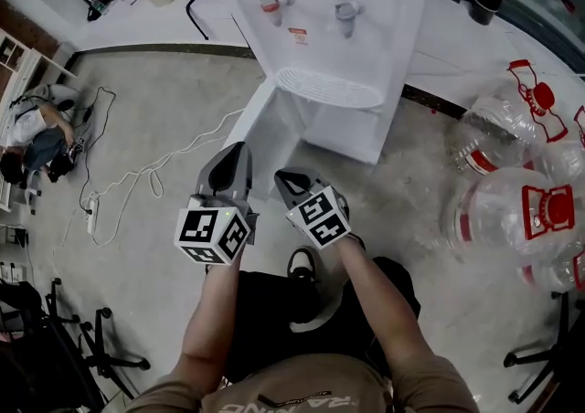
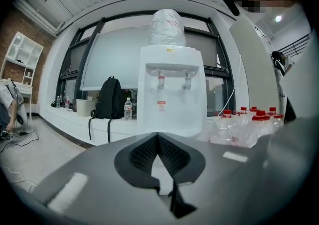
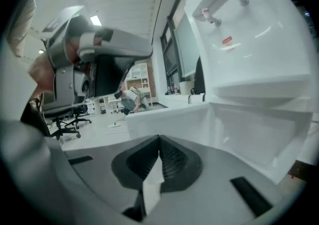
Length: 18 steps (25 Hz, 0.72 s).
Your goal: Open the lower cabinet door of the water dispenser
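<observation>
The water dispenser (image 1: 334, 32) stands against the low white ledge, and its lower cabinet door (image 1: 259, 123) is already swung out to the left, leaving the cabinet below the drip tray (image 1: 329, 89) open. Both hand-held tools sit low in front of it. The left gripper (image 1: 234, 150) has its jaws pressed together with nothing between them. From above its tip overlaps the door's outer edge, though I cannot tell whether it touches. The right gripper (image 1: 284, 177) is just beside it, a little nearer the person. Its jaws are also pressed together and empty, pointing at the inner face of the open door and the white hollow behind it.

Nothing stands between the grippers and the door, only bare concrete floor (image 1: 164, 247). To the right lies a heap of clear empty water jugs (image 1: 512, 192) with red caps and handles, close to the dispenser's side. To the left a white cable (image 1: 151, 169) snakes across the floor to a power strip (image 1: 91, 215), and beyond it a person (image 1: 37, 137) crouches near the shelves. Black chair bases (image 1: 96, 347) crowd the near left corner.

On the ledge beside the dispenser are a black backpack (image 2: 110, 100) and a small drinking bottle (image 2: 128, 108) — well clear of the door. A wrapped bottle (image 2: 167, 27) sits on top of the dispenser.
</observation>
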Tool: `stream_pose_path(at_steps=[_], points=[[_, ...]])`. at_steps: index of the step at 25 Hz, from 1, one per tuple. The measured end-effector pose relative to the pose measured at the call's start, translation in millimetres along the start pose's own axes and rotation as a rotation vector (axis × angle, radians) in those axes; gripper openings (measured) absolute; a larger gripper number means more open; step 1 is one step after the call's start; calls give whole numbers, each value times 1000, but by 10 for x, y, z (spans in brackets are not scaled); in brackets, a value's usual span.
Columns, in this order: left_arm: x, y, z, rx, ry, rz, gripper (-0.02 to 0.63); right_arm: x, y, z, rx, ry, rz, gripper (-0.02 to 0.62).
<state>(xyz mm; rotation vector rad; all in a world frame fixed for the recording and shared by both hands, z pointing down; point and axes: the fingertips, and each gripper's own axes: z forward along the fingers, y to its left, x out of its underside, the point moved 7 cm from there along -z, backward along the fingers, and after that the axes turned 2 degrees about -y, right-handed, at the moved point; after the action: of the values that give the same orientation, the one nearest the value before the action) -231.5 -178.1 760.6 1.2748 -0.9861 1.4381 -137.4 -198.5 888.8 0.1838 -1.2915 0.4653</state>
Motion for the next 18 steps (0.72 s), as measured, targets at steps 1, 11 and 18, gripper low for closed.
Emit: stream_pose_path(at_steps=[1,11,18], points=[[2,-39,11,9,0,0,2,-12,-52,-111,22,-12,7,11],[-6,-481,173,79,-14,31,2,-233,-313,-1112,230,-93,68,11],[-102,-900,449,173,-53,28,2,-374,-432,-1683,348,-105,62,11]])
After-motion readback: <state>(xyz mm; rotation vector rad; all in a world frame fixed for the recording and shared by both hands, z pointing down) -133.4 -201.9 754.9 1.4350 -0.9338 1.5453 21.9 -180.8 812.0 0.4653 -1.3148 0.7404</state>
